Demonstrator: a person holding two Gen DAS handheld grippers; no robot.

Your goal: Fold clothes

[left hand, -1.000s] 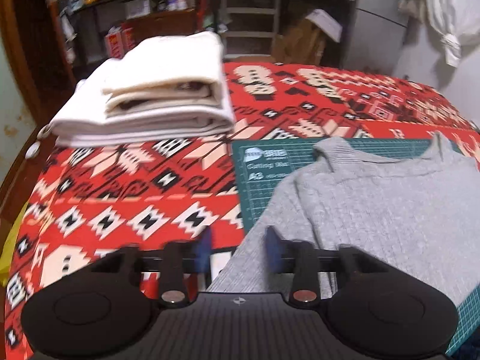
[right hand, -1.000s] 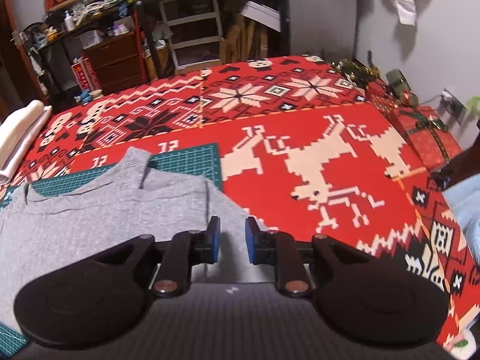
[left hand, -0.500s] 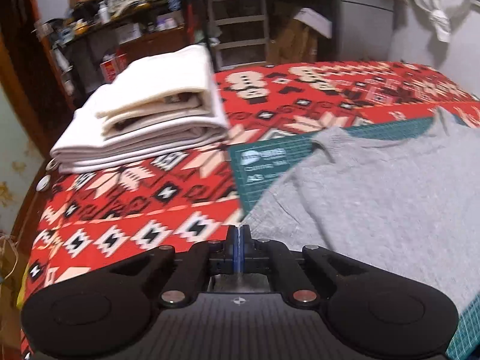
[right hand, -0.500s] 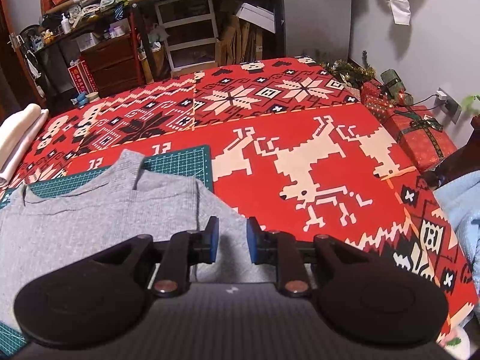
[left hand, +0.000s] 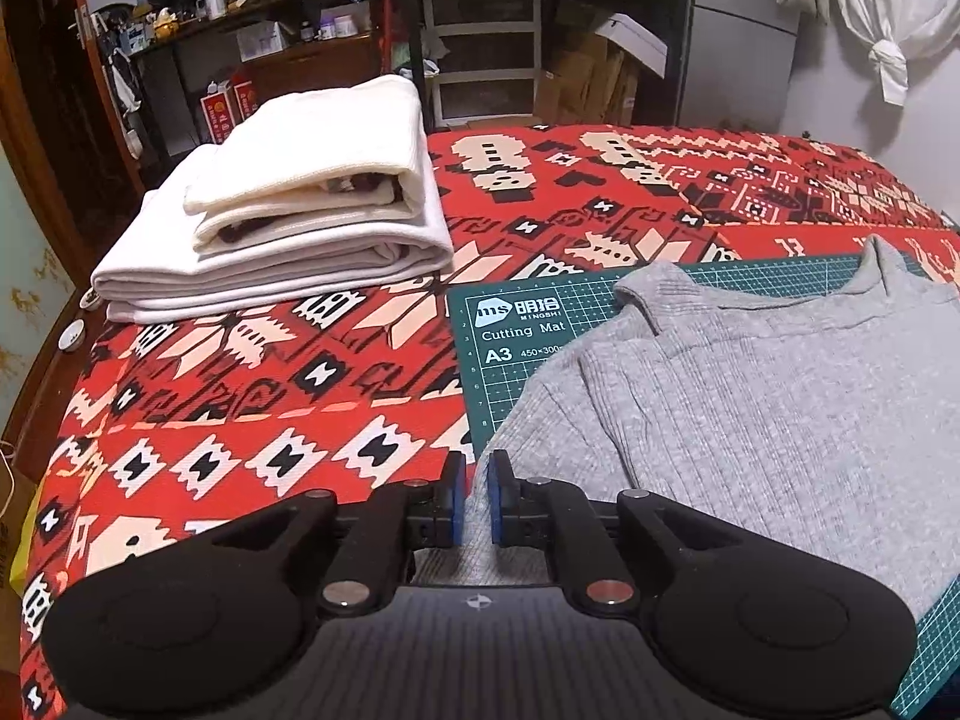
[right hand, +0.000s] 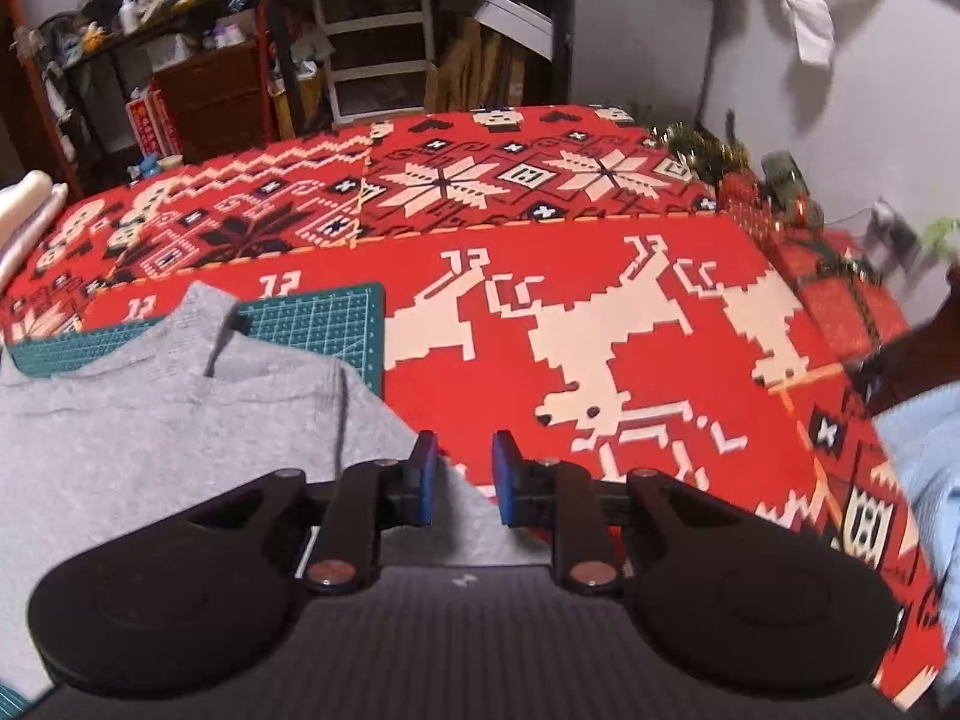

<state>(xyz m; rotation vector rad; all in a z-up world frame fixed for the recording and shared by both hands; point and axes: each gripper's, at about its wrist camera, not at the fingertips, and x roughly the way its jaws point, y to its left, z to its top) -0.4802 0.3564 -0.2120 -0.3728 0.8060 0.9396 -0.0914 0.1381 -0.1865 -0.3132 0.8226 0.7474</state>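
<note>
A grey ribbed sweater lies flat on a green cutting mat, collar toward the far side. My left gripper hovers at its left sleeve edge. The blue pads stand a narrow gap apart, and grey fabric shows through the gap. In the right wrist view the same sweater fills the lower left. My right gripper is open over its right edge, with cloth below and nothing pinched between the pads.
A stack of folded white clothes sits at the far left on the red patterned cover. Light blue fabric and wrapped red gift boxes line the right edge. Cluttered shelves stand behind the table.
The left gripper was wide open a second ago, fully shut half a second ago, and now stands narrowly apart. The right gripper keeps its opening and has shifted only slightly.
</note>
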